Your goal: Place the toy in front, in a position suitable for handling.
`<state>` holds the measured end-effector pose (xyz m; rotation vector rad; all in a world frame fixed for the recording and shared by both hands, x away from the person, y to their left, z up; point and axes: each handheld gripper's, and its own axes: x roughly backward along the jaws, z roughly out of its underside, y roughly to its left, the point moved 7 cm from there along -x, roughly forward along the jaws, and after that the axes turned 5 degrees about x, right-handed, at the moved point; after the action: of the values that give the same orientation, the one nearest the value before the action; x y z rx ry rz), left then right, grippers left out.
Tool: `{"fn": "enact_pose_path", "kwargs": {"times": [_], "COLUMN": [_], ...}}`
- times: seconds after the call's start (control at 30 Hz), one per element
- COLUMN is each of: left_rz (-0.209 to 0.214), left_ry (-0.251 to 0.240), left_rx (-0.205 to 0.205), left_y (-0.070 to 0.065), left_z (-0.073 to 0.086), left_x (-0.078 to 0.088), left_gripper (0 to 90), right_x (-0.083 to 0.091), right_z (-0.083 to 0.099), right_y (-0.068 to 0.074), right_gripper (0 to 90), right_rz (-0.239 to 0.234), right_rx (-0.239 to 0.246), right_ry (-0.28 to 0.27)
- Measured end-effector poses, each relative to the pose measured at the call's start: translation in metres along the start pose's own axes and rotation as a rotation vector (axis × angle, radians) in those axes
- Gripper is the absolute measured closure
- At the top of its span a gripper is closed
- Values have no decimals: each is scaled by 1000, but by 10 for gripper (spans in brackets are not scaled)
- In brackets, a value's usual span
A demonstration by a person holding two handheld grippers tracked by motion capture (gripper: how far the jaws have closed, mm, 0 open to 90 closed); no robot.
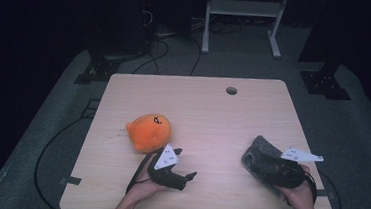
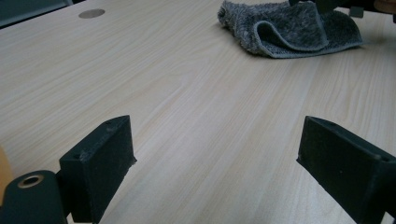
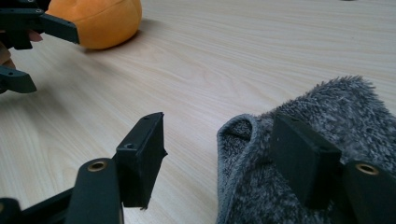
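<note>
Two tools, both released, over the desk (image 1: 208, 111).
Right tool (image 3: 219, 149) straddles the grey towel's (image 3: 327, 121) edge; orange plush (image 1: 148, 131) sits just beside left tool (image 1: 184, 165).

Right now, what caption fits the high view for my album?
Two open grippers, left and right, wait between an orange plush toy and a grey towel.

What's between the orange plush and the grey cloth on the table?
Mostly bare wood. In the high view the left gripper sits just beside the orange plush; from there to the grey cloth the table carries nothing.
</note>
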<state>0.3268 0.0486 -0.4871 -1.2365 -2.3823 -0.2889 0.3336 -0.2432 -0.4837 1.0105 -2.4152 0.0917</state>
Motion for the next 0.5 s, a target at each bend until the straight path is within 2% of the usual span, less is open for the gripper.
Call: {"fn": "enact_pose_path", "kwargs": {"times": [0.2,0.33,0.5], "left_rz": [4,4,10], "left_ry": [-10,-17,-28], "left_rx": [-6,-29,-39], "left_y": [0,-2,-3], "left_z": [-4,-8,-14], "left_x": [2,4,5], "left_gripper": [98,98,98], "right_x": [1,2,3], "right_z": [1,1,2], "right_y": [-1,0,1], "right_gripper": [341,340,340], "right_rz": [1,8,10], "right_rx": [0,2,3], "right_ry": [1,-2,0]}}
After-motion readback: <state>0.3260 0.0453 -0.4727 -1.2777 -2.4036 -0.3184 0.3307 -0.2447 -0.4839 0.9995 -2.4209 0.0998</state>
